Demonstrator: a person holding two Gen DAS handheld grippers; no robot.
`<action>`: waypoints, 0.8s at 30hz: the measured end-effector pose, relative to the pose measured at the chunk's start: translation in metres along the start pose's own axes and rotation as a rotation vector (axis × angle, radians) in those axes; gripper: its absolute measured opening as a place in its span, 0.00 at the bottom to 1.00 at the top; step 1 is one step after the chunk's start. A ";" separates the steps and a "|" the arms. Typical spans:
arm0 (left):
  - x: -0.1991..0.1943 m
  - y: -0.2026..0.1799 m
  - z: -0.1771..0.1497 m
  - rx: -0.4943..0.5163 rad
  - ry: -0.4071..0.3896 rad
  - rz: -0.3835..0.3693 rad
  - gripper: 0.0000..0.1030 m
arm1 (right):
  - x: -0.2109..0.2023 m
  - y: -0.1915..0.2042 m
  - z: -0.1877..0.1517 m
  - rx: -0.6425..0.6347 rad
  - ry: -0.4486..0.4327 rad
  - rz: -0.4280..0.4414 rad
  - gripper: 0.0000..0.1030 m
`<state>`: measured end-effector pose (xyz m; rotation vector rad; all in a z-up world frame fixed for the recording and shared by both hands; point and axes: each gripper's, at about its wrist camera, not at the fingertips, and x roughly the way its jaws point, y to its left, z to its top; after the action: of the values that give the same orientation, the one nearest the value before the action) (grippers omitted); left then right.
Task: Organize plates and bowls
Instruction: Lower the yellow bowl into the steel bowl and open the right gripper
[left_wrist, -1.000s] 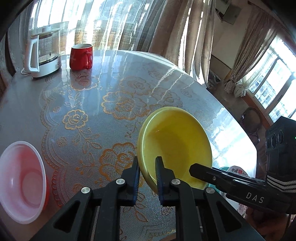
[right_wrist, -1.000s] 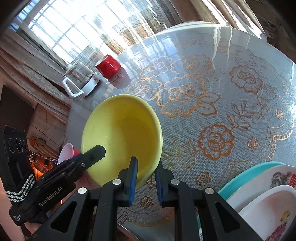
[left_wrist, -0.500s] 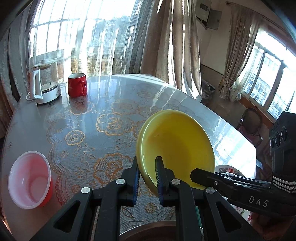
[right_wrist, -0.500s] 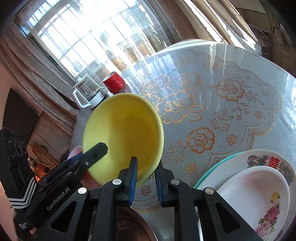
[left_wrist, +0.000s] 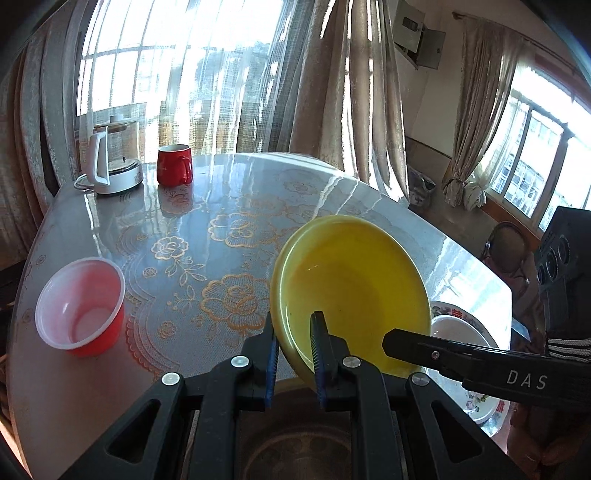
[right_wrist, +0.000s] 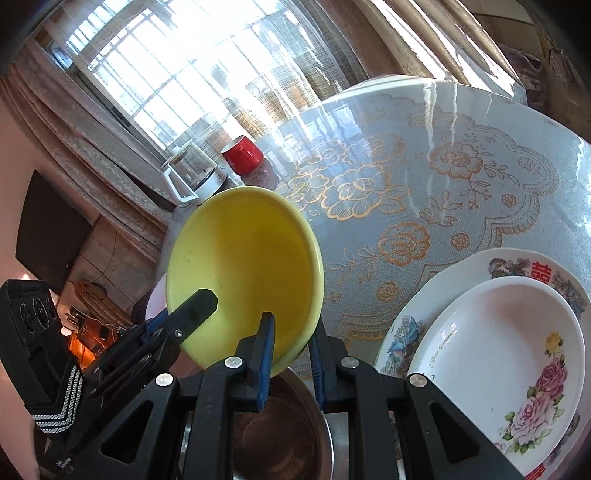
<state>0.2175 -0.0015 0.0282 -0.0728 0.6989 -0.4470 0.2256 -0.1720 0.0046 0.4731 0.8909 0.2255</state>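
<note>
A yellow bowl (left_wrist: 354, 291) is held in the air above the table, tilted, by both grippers. My left gripper (left_wrist: 293, 332) is shut on its near rim. My right gripper (right_wrist: 291, 332) is shut on the rim at the other side; the bowl shows in the right wrist view (right_wrist: 243, 273) too. A metal bowl (right_wrist: 280, 428) sits directly below the grippers. A red plastic bowl with a white inside (left_wrist: 79, 297) stands on the table at the left. A white flowered bowl (right_wrist: 506, 365) lies in a patterned plate (right_wrist: 406, 325) at the right.
A red mug (left_wrist: 173, 165) and a glass kettle (left_wrist: 114, 162) stand at the table's far edge by the curtained window. The round table (left_wrist: 221, 221) has a glossy grey cloth with gold roses. A chair (left_wrist: 506, 251) stands beyond the right edge.
Both grippers have lifted the yellow bowl up and back toward me. The metal bowl and the stacked flowered dishes have come into view below.
</note>
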 end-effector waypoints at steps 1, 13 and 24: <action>-0.002 0.002 -0.003 -0.010 -0.002 0.000 0.16 | 0.001 0.002 -0.003 -0.005 0.007 0.004 0.18; -0.023 0.016 -0.037 -0.042 -0.046 0.024 0.16 | 0.006 0.020 -0.031 -0.053 0.055 0.017 0.18; -0.032 0.023 -0.063 -0.079 -0.067 -0.002 0.16 | 0.002 0.017 -0.054 -0.050 0.090 0.036 0.18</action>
<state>0.1642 0.0379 -0.0056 -0.1623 0.6507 -0.4170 0.1842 -0.1405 -0.0177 0.4358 0.9632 0.3033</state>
